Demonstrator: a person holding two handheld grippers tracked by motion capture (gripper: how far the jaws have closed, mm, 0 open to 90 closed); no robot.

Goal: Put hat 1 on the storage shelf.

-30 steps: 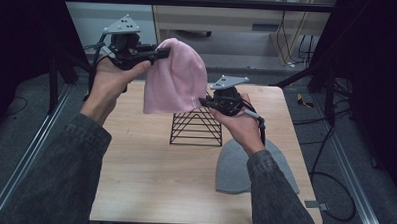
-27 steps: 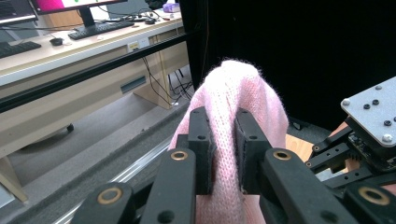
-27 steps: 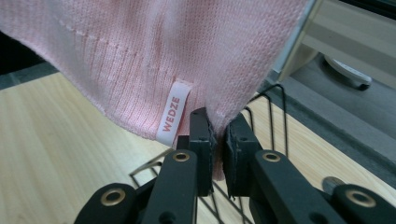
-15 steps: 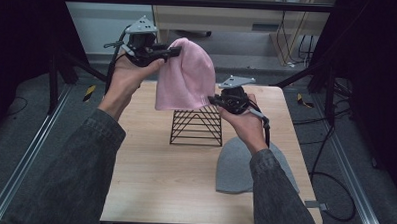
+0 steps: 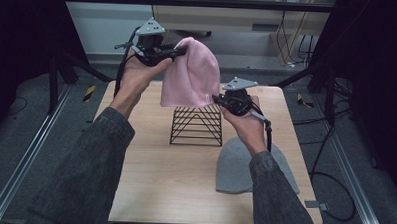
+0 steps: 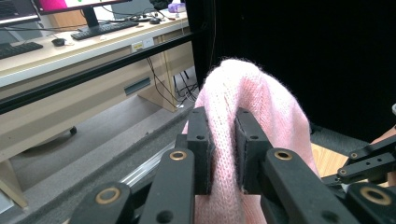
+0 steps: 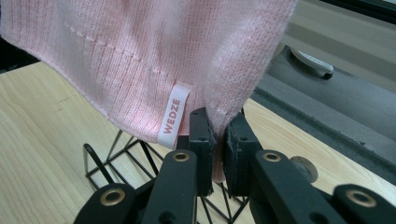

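While a person's two grippers hold a pink hat (image 5: 190,74) up above a black wire rack (image 5: 196,126), the work appears to be at the carrying stage: the hat hangs clear of the table (image 5: 149,180), directly over the rack's peak. The left gripper (image 5: 174,52) has its fingers (image 6: 201,140) clenched on the hat's crown, seen closely in the left gripper view with knit bunched between them. The right gripper (image 5: 218,98) pinches the lower hem, its fingers (image 7: 201,140) closed on the fabric just beside a white label (image 7: 173,115) reading WEDZE. A grey hat (image 5: 237,166) lies flat on the table to the right of the rack. Judging by this, the next move likely calls for lowering the pink hat so its open hem spreads over the rack, with both grips kept until it settles.
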